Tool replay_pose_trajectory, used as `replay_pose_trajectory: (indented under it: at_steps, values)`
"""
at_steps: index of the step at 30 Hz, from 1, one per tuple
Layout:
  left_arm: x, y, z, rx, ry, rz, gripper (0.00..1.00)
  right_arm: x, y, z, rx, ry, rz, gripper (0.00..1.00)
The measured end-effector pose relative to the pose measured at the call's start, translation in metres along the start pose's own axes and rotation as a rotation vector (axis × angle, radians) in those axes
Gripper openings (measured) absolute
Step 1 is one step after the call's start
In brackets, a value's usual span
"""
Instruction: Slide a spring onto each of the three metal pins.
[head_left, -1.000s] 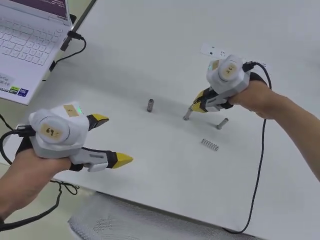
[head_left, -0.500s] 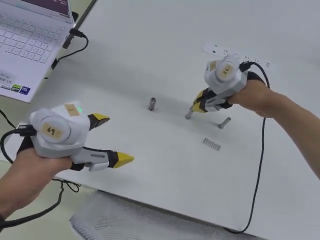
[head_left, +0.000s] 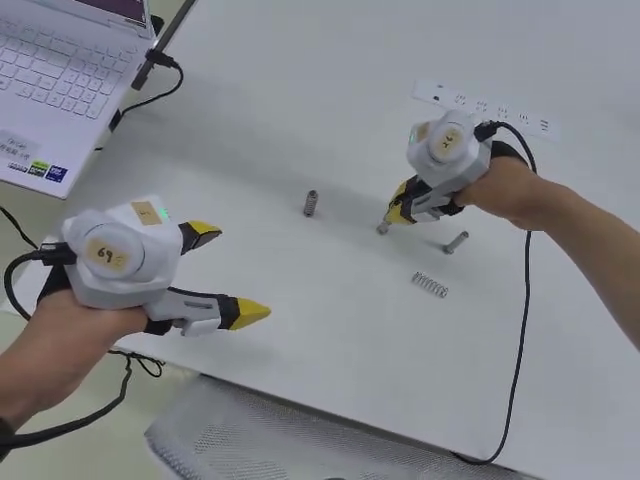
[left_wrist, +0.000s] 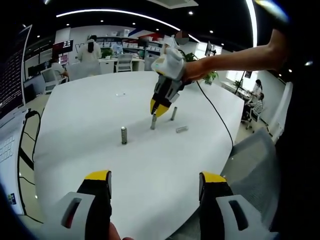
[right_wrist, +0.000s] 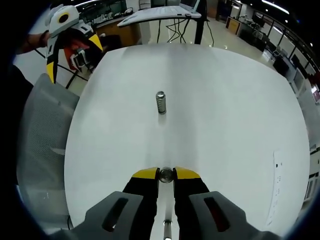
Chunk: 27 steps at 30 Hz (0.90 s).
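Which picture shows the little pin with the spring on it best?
The right gripper view: the pin stands straight ahead, unblocked, its coils plain. The head view shows it smaller, from above; the left gripper view shows it small too.

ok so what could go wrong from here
The right gripper is shut on the top of the middle pin; pulling away askew could topple it. The loose spring lies flat near the bare pin and may roll or slip when pinched.

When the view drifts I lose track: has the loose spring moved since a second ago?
No. The spring keeps the same spot relative to the lying pin and the sprung pin; only the camera shifted.
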<state>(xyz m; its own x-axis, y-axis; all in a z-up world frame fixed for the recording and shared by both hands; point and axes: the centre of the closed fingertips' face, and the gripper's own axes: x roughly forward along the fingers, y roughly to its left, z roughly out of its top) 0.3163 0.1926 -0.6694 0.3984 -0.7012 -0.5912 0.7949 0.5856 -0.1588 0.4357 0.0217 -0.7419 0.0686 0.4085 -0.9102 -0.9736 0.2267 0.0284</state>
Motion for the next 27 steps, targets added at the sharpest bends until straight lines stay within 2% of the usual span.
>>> replay_pose_trajectory:
  at_steps: [10,27]
  values:
    - [-0.001,0.001,-0.001,-0.004,0.000,0.003,0.67,0.009,-0.003,-0.005,0.003,0.015,0.012,0.09]
    - [-0.002,0.003,-0.001,-0.009,0.007,0.005,0.67,0.018,0.001,-0.008,0.003,0.030,0.030,0.10]
